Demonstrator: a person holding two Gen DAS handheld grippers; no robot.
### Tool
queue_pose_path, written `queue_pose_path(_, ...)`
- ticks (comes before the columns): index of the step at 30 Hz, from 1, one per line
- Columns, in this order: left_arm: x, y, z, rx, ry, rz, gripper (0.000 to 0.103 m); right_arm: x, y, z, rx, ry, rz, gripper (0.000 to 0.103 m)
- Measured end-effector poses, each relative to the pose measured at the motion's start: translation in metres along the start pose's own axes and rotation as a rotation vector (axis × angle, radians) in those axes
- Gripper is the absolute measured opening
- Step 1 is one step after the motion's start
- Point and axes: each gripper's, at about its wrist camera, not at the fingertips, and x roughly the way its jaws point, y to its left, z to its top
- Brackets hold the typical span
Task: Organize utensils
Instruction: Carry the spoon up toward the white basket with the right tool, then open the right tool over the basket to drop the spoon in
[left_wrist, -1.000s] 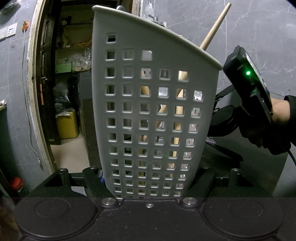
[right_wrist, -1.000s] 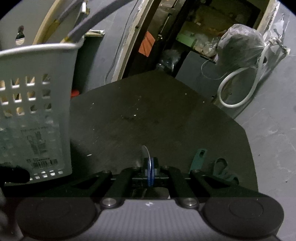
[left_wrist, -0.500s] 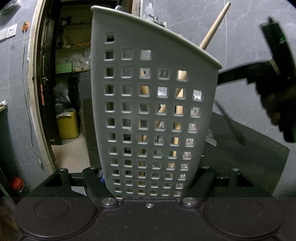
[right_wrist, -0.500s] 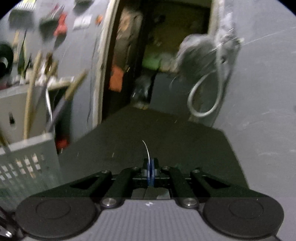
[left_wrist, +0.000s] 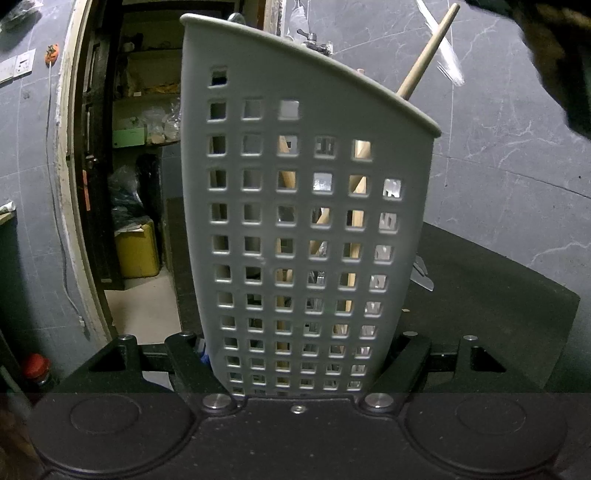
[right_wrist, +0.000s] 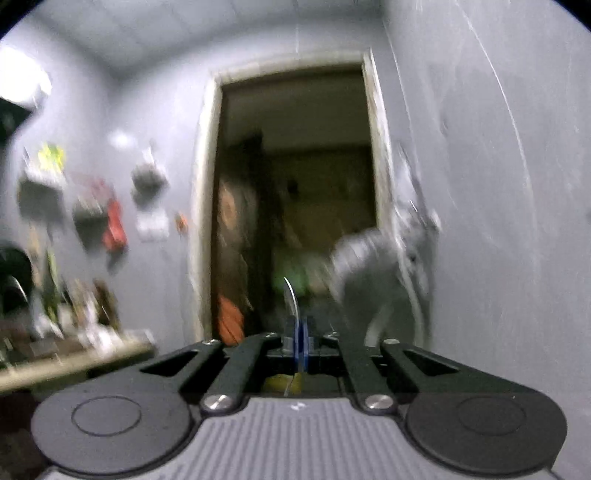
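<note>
My right gripper (right_wrist: 295, 332) has swung up off the tabletop (left_wrist: 491, 295); its view now shows the blurred doorway (right_wrist: 295, 184) instead, so I judge I'm carrying this piece toward the basket. Its jaws are clenched on a thin, edge-on utensil (right_wrist: 291, 295), probably a knife. My left gripper (left_wrist: 299, 365) clamps the grey perforated utensil basket (left_wrist: 258, 221), upright, wooden handle (left_wrist: 428, 55) poking out.
</note>
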Motion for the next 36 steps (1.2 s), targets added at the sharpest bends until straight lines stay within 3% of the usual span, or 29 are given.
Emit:
queue_pose_path(3, -0.001, 0.0, 0.0, -0.001, 0.0, 0.0, 0.077, 0.016, 0.001, 0.011, 0.037, -0.096, 0.097, 0.003)
queue_pose_path(8, -0.002, 0.001, 0.0, -0.006, 0.0, -0.006, 0.077, 0.053, -0.001, -0.003, 0.125, -0.099, 0.269, 0.003)
queue_pose_path(12, -0.002, 0.004, 0.0, -0.011, -0.002, -0.012, 0.077, 0.072, -0.009, -0.027, 0.198, -0.1, 0.339, 0.003)
queue_pose_path(22, 0.0, 0.005, 0.0, -0.008, 0.0, -0.008, 0.077, 0.054, -0.006, -0.073, 0.245, -0.121, 0.342, 0.004)
queue_pose_path(30, 0.0, 0.002, 0.0, -0.005, 0.001, -0.002, 0.077, 0.026, 0.009, -0.092, 0.226, -0.188, 0.297, 0.004)
queue_pose_path(36, -0.001, 0.001, 0.0, -0.008, -0.001, -0.004, 0.077, 0.022, 0.016, -0.102, 0.225, -0.171, 0.276, 0.004)
